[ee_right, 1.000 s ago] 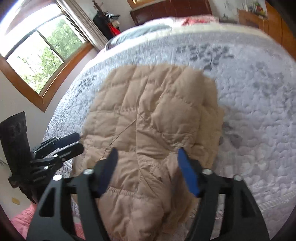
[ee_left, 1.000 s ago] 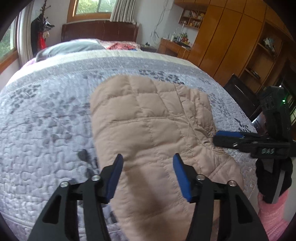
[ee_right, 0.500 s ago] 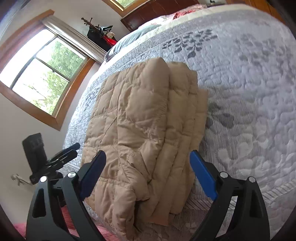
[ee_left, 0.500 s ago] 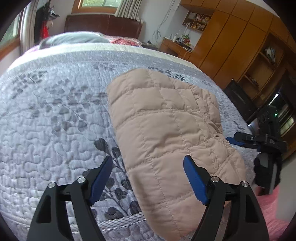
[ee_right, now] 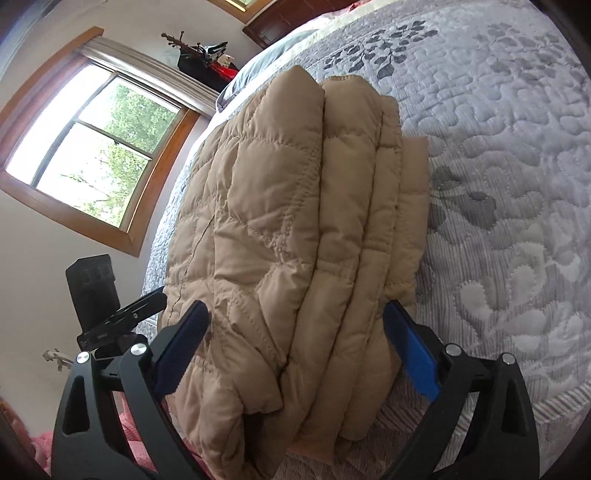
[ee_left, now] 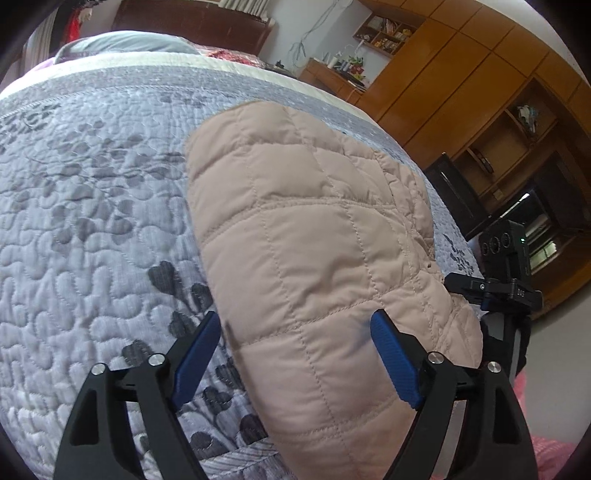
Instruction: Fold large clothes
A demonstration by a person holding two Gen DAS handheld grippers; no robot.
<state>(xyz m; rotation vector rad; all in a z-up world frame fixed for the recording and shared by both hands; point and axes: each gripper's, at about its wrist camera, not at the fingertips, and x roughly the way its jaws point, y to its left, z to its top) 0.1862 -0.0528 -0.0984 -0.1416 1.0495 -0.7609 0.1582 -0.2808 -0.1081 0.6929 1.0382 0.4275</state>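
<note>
A beige quilted puffer jacket [ee_left: 314,236] lies folded into a long stack on the grey floral bedspread [ee_left: 92,206], its near end at the bed's front edge. My left gripper [ee_left: 295,354] is open, its blue pads straddling the jacket's near left edge. My right gripper [ee_right: 295,350] is open wide, its fingers on either side of the stacked layers [ee_right: 295,221] at the near end. Neither pad pinches cloth. The right gripper also shows in the left wrist view [ee_left: 491,288], the left one in the right wrist view [ee_right: 110,314].
Pillows and a dark headboard [ee_left: 184,18] stand at the far end. Wooden cabinets and shelves [ee_left: 498,92] line the right wall. A window [ee_right: 96,162] is on the left wall. Pink cloth [ee_right: 44,443] is below the bed's edge.
Both grippers have dropped lower and closer to the jacket's near end and opened wider. The jacket lies where it was, seen from a flatter angle.
</note>
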